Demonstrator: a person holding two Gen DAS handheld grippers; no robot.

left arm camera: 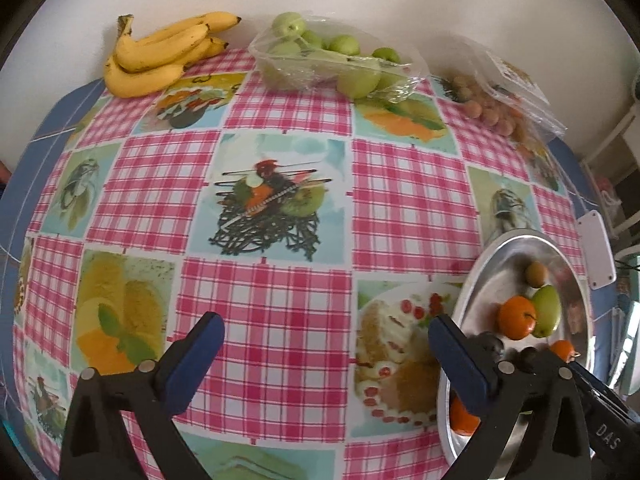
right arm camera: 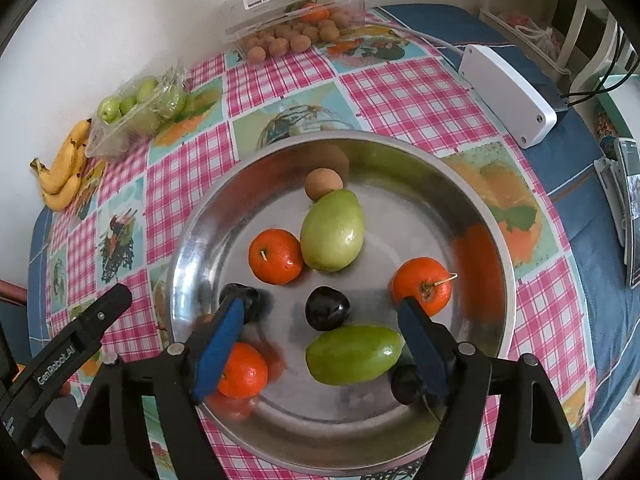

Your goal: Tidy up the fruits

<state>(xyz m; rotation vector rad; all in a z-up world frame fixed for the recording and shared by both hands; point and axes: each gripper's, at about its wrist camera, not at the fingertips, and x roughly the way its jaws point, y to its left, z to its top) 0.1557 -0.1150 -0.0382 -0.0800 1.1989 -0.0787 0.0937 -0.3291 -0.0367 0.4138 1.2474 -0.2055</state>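
Note:
A steel plate (right arm camera: 400,160) holds three oranges (right arm camera: 275,256), two green mangoes (right arm camera: 332,236), dark plums (right arm camera: 327,307) and a small brown fruit (right arm camera: 323,184). My right gripper (right arm camera: 324,336) is open and empty, low over the plate's near part, its fingers either side of a green mango (right arm camera: 354,354). My left gripper (left arm camera: 326,348) is open and empty above the checked tablecloth, left of the plate (left arm camera: 476,280). Bananas (left arm camera: 160,56), a bag of green fruits (left arm camera: 332,60) and a clear box of brown fruits (left arm camera: 492,108) lie at the table's far edge.
A white box (right arm camera: 508,92) with cables lies on the blue cloth right of the plate. A wall runs behind the table. A phone on a stand (right arm camera: 628,208) sits at the far right. A shelf (right arm camera: 560,20) stands beyond the table.

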